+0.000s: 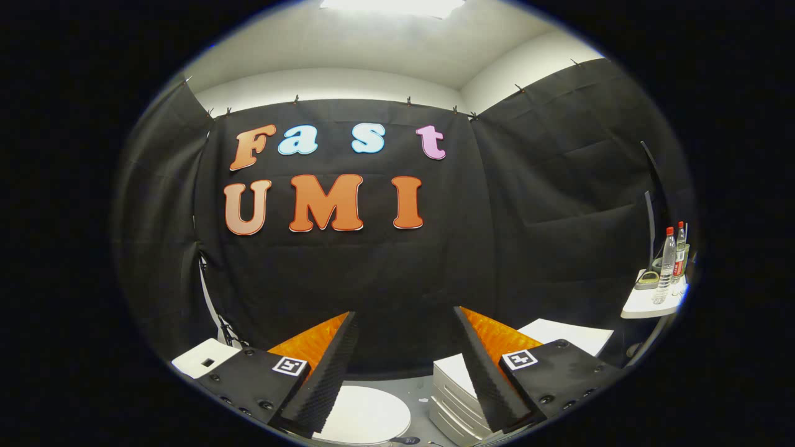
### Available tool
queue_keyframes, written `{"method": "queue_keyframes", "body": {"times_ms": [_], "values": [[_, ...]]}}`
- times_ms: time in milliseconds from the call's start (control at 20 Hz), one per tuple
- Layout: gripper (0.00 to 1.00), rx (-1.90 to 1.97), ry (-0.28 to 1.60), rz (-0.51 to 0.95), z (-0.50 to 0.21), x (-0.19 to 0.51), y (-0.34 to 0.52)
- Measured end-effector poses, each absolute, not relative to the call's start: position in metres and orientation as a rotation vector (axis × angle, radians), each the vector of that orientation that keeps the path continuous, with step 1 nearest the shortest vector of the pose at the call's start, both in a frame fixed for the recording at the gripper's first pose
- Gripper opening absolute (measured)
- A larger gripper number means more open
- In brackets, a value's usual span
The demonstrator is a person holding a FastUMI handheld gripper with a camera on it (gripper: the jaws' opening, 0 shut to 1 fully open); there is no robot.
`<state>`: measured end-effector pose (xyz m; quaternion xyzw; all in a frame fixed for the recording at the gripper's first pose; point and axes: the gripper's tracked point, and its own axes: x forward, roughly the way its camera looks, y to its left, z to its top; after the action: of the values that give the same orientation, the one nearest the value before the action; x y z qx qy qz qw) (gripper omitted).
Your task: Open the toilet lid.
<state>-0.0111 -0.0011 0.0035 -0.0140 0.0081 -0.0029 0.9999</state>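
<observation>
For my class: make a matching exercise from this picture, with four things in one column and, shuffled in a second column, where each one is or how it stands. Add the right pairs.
Things:
1. gripper
2. toilet lid
3. white drawer unit
4. water bottles

Places or states:
A. standing on a small white shelf by the cloth wall
B. down, low between the fingers
C. open, holding nothing
D. beside the toilet, partly behind one finger

Pairs: 1-C, 2-B, 3-D, 4-A

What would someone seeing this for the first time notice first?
The gripper stands open, its two fingers spread wide with nothing between them, raised against the black cloth wall. Low between the fingers lies the white toilet lid, closed and untouched. Off on the far side, two clear bottles stand on a small white table.
</observation>
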Motion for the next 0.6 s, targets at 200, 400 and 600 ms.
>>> {"method": "queue_keyframes", "body": {"times_ms": [200, 400, 600], "values": [[0.98, -0.024, 0.014, -0.008, 0.005, -0.016, 0.0], [0.98, -0.019, 0.017, 0.001, 0.001, -0.016, 0.003], [0.98, -0.009, -0.004, 0.021, -0.01, -0.013, 0.01]]}}
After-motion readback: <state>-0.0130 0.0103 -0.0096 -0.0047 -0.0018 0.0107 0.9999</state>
